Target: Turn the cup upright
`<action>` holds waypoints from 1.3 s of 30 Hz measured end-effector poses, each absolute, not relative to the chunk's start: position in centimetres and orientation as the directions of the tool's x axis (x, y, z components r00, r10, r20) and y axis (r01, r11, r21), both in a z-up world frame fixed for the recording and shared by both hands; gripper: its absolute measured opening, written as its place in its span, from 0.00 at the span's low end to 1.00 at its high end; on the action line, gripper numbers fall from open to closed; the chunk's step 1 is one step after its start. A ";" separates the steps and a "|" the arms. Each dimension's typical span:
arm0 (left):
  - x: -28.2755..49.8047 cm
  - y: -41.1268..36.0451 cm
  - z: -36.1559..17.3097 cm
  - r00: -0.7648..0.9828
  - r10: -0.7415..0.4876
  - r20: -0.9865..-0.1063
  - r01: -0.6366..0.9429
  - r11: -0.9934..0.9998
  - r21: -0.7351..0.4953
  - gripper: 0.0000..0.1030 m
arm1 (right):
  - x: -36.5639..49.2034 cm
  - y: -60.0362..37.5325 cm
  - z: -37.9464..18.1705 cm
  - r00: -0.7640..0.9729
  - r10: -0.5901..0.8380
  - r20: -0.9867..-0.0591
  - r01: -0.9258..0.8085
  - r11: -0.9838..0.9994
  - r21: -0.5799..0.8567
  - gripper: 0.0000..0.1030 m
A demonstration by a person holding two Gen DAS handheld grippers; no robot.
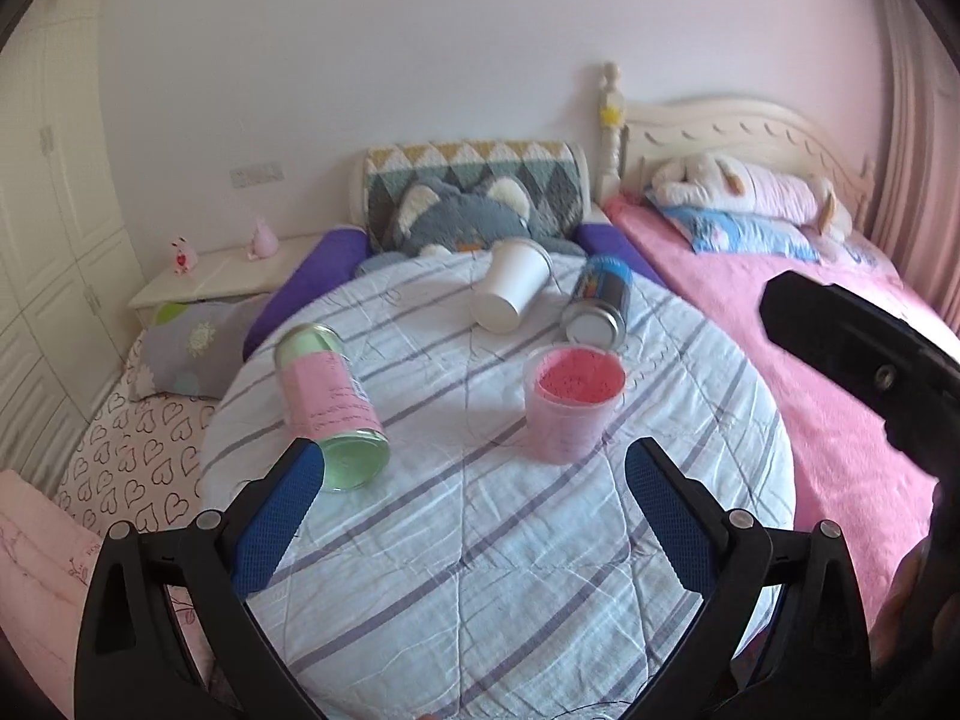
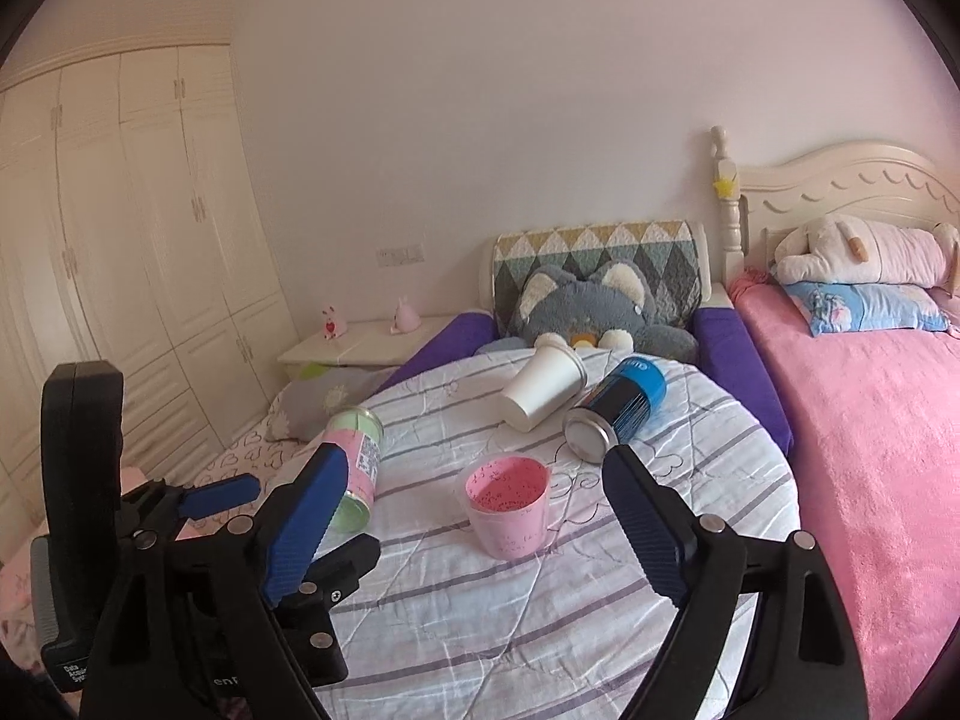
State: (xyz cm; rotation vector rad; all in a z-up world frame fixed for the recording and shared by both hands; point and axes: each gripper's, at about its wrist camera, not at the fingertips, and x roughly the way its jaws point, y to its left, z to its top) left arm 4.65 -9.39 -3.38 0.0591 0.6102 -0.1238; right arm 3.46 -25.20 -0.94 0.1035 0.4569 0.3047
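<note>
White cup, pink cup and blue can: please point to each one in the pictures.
White cup (image 1: 510, 291), left wrist view, on its side wall.
Pink cup (image 2: 510, 525), right wrist view, on its outer wall.
Blue can (image 2: 624, 405), right wrist view, on its body.

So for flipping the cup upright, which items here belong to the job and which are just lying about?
Job:
- white paper cup, on its side
- left gripper, open
- right gripper, open

Lying about:
- pink measuring cup, already upright
- pink-labelled can, on its side
- blue can, on its side
- grey plush toy
</note>
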 end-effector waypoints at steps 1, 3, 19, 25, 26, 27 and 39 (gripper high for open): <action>4.1 -9.1 -3.1 0.822 -0.099 -0.561 0.125 0.992 0.008 1.00 | 3.0 -25.4 -0.6 0.866 0.305 -0.396 -0.258 0.951 0.170 0.86; 3.2 -8.7 -2.7 0.839 -0.103 -0.534 0.116 0.993 -0.009 1.00 | 2.1 -25.9 0.1 0.890 0.280 -0.359 -0.232 0.957 0.172 1.00; 0.5 -6.3 -2.6 0.880 -0.009 -0.476 -0.018 0.998 -0.053 1.00 | -0.3 -26.2 -0.4 0.926 0.183 -0.330 -0.158 0.982 0.103 1.00; 0.5 -6.3 -2.9 0.886 0.046 -0.460 -0.057 0.998 -0.009 1.00 | -0.3 -25.8 -1.1 0.914 0.196 -0.354 -0.169 0.980 0.104 1.00; 0.7 -6.3 -3.0 0.882 0.043 -0.468 -0.054 0.998 -0.010 1.00 | -0.3 -25.8 -1.2 0.912 0.203 -0.357 -0.175 0.978 0.110 1.00; 0.8 -6.2 -3.1 0.879 0.041 -0.475 -0.054 0.998 -0.015 1.00 | -0.2 -25.8 -1.3 0.909 0.208 -0.361 -0.178 0.977 0.115 1.00; 1.0 -5.4 -3.4 0.878 0.044 -0.477 -0.068 0.997 -0.034 1.00 | 0.3 -24.9 -1.7 0.895 0.220 -0.388 -0.192 0.975 0.109 1.00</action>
